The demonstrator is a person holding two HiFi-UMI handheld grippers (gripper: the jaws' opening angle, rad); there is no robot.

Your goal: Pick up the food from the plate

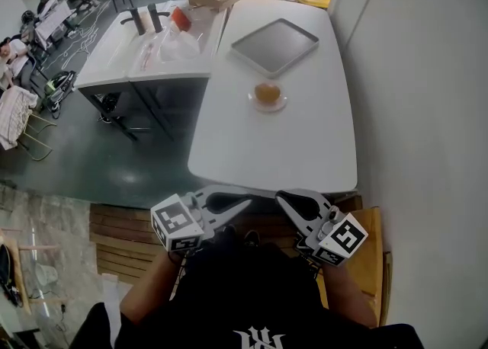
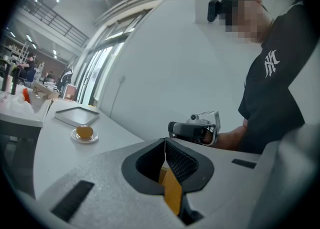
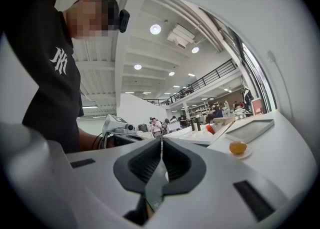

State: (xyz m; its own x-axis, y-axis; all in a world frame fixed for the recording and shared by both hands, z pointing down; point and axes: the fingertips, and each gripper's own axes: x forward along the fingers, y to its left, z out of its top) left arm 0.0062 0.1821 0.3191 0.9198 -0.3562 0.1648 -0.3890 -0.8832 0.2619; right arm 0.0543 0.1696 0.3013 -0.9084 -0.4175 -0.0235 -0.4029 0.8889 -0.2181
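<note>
Bare white counter [image 1: 290,149] from the near edge up to the plate [image 1: 279,104], with open room on the plate's left and right. Just beyond, apart from the plate, a flat grey tray [image 1: 274,45]. Along the right, a wall [image 1: 427,111]; at far left, a cluttered second counter [image 1: 114,58].

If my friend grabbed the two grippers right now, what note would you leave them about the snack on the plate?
Left hand-held gripper: shut, empty, held close to the person's body, short of the table.
Right hand-held gripper: shut, empty, beside the left one.
Food: round orange piece on the small plate, mid-table, on the near side of the grey tray.
Done: nothing yet; the food is untouched.
Left: reach out, open a gripper, close on the food, lift it off the plate.
</note>
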